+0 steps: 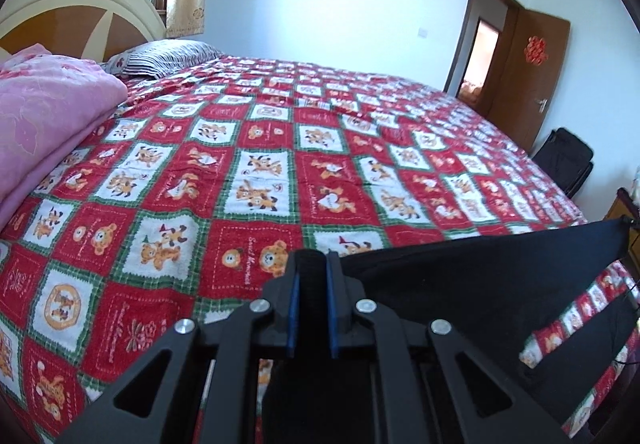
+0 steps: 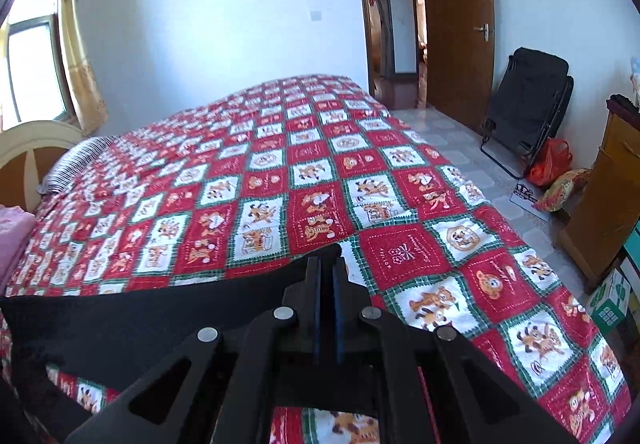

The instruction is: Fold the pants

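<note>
The black pants are held up, stretched taut between both grippers above the near edge of the bed. My left gripper is shut on one end of the black cloth, which runs right to a far corner. My right gripper is shut on the other end of the pants, and the cloth stretches away to the left. Part of the pants hangs down below the grippers, out of sight.
The bed has a red, white and green cartoon-patch quilt. A pink folded blanket and striped pillow lie by the headboard. A brown door, black folded chair and wooden cabinet stand beyond the bed's foot.
</note>
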### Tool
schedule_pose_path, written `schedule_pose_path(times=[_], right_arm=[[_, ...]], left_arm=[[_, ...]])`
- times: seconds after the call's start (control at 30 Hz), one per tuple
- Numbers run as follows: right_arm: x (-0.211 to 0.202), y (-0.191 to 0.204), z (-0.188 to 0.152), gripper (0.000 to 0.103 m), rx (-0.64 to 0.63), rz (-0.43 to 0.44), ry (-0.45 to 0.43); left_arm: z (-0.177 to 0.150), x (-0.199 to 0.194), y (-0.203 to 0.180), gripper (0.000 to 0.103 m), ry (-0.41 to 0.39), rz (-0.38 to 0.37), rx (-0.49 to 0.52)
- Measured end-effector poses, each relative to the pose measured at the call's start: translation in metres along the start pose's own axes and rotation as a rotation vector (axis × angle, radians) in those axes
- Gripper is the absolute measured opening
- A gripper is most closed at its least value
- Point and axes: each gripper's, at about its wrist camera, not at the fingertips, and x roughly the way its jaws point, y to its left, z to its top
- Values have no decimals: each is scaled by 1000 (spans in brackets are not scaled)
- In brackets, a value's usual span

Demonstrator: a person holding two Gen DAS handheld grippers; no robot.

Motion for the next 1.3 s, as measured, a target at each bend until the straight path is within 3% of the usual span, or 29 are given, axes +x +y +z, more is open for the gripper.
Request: schedule_pose_path(times=[0.47,0.63,0.9,1.07,1.23,1.3], right_arm=[[-72,-37,-65,4,88,36,-46],[-87,-51,-100,4,122,25,-13],[-95,-72,-154,4,147,3,78],[-99,-73,-166,4,141,-5,92],[-109,-68,-169,6,83,-2,106],[-120,-69,-172,9,77,-7,99]], left_arm=[[-53,-61,9,12,-65,-122,-70],[-79,-79,19,12,-78,-148,-98],[-128,-76,31,12,-24,-161,-119],[-143,-75,35,13,-20,-161,-121],[-147,-85,32,22,-27,-113,-54],[-150,-90,35,35,-29,-88,-42]])
